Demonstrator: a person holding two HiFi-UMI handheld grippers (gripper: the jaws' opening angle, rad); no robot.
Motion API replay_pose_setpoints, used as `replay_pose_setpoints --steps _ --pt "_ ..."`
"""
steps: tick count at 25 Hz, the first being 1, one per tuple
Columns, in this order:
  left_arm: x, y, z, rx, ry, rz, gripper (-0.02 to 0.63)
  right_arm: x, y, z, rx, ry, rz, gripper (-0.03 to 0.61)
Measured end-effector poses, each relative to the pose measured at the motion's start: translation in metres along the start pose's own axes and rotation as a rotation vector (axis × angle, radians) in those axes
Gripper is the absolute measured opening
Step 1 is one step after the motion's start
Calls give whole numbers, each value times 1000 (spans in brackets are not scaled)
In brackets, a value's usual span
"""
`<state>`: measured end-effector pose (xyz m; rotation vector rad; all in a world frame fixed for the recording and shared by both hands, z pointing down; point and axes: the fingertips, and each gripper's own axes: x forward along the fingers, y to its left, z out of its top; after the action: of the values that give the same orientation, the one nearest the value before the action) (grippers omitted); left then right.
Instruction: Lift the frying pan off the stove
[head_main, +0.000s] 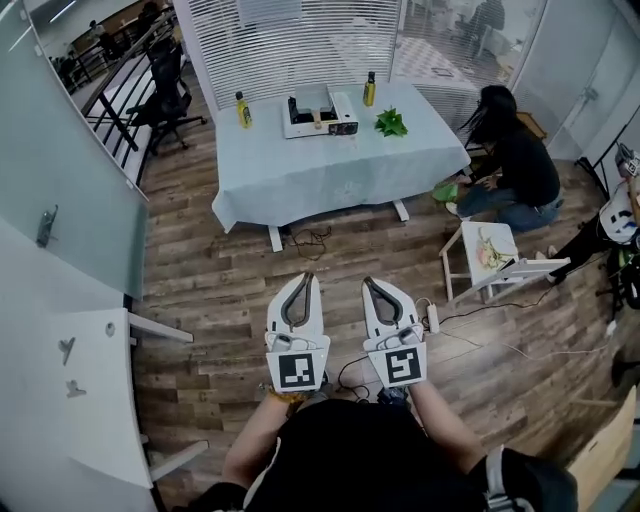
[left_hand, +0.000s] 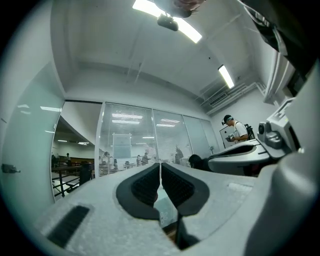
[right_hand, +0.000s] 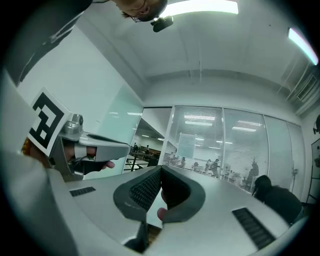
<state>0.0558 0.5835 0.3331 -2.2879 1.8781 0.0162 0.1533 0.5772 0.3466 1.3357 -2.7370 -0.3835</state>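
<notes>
A portable stove (head_main: 318, 113) stands far off on a table with a pale blue cloth (head_main: 300, 175), in the head view's upper middle. At this distance I cannot make out a frying pan on it. Both grippers are held level in front of the person's body, well short of the table and over the wooden floor. The left gripper (head_main: 307, 277) is shut with nothing in it, its pads meeting (left_hand: 160, 165). Beside it the right gripper (head_main: 368, 281) is also shut and empty (right_hand: 161, 170).
Two yellow bottles (head_main: 243, 110) (head_main: 369, 90) and a green bunch (head_main: 390, 122) share the table. A person in black (head_main: 515, 165) crouches at its right end by a white stool (head_main: 490, 255). A power strip (head_main: 432, 318) and cables lie on the floor. An office chair (head_main: 165, 85) stands back left.
</notes>
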Motion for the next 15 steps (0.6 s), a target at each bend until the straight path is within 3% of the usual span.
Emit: replay_pose_setpoints --steps 6,11,15 --pt "18 35 -9 15 3 -43 25 38 1 -2 -14 27 -46 -9" --pt "34 53 -21 -17 3 -36 25 58 -9 -13 -37 44 -63 -9" --pt "53 58 -38 10 49 -27 25 77 -22 -27 1 45 -57 -9"
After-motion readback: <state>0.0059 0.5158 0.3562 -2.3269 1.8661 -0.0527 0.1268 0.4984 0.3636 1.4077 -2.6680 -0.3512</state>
